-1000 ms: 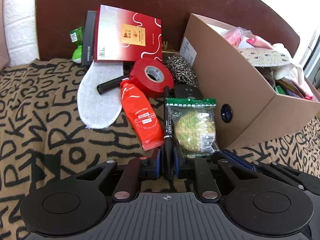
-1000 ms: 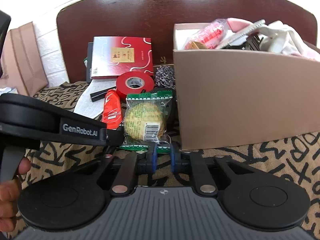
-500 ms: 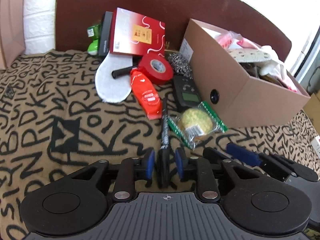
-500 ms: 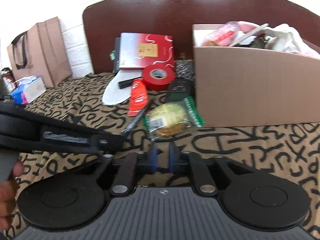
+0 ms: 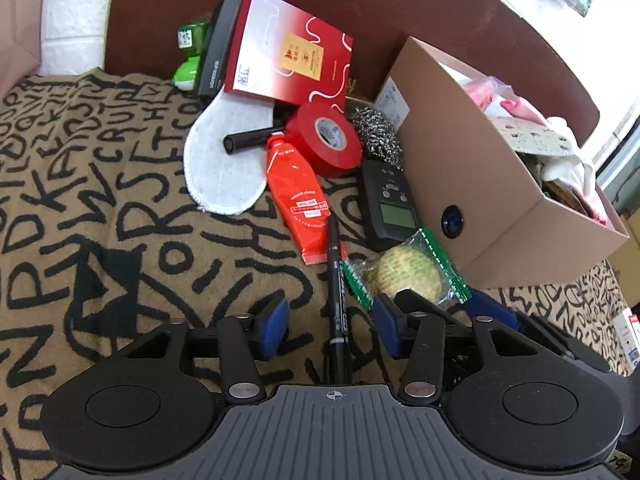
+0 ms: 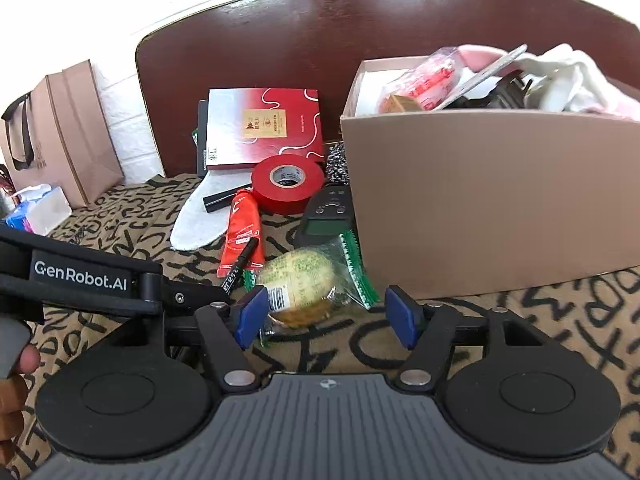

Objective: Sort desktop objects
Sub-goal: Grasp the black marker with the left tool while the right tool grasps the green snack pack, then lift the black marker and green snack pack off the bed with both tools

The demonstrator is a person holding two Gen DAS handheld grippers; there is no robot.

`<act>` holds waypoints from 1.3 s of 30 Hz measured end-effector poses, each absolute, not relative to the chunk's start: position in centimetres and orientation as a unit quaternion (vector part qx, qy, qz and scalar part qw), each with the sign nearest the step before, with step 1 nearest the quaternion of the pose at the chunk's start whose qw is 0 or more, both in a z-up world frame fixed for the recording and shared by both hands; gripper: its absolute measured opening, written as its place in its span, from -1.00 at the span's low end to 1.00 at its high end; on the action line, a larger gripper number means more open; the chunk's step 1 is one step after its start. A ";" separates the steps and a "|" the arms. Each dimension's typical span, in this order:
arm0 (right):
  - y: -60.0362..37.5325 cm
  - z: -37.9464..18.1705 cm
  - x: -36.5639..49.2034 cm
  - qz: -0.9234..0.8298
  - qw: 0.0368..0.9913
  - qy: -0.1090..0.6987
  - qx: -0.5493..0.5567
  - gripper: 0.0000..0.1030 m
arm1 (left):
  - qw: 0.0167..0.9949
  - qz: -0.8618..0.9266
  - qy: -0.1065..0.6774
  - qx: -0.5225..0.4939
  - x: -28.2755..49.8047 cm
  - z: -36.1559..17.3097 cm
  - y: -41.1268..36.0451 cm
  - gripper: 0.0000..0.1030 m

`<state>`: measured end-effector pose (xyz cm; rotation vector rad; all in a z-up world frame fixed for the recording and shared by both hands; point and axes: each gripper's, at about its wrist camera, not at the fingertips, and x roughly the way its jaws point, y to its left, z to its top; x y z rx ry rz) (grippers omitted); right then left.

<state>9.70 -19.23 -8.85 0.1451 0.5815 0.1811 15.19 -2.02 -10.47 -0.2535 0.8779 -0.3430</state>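
Two opening grippers, left (image 5: pixel 331 330) astride slim black marker (image 5: pixel 338 300), right (image 6: pixel 326 316) around crinkly wrapped biscuit (image 6: pixel 300 284).

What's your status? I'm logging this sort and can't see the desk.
Left gripper opening, black marker loose between its fingers. Right gripper opening around the wrapped cookie. Cardboard box already heaped, right beside.

A home bedroom, by its signs: a tan letter-printed blanket (image 5: pixel 120 208) against a dark wooden headboard (image 6: pixel 360 40), white brick wall (image 5: pixel 76 12) far left.
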 end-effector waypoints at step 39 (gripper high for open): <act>-19.0 -7.5 4.2 0.171 0.940 0.279 -0.091 0.14 | 0.871 -0.196 0.445 -0.071 8.8 -10.4 -4.0 -0.30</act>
